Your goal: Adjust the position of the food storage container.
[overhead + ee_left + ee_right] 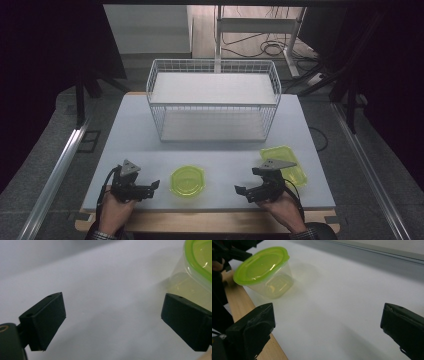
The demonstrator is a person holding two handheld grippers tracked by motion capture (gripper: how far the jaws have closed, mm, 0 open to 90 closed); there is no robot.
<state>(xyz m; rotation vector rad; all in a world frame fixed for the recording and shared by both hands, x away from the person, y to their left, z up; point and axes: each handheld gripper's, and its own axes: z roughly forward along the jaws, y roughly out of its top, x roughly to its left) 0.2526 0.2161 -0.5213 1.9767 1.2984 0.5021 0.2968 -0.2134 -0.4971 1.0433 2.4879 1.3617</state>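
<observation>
A round clear tub with a green lid [187,180] sits on the white table top [215,150] near the front, between my two grippers. My left gripper [152,187] rests at the front left, jaws wide open and empty, pointing right at the tub; in the left gripper view the tub [197,267] is at the upper right. My right gripper [241,190] rests at the front right, open and empty, pointing left; in the right gripper view the tub [265,272] stands ahead at the upper left. A rectangular green-lidded container [285,165] lies behind the right gripper.
A white wire two-level basket rack [212,100] stands at the back middle of the table. A wooden strip [210,222] runs along the table's front edge. Floor rails, cables and a stand lie beyond the table.
</observation>
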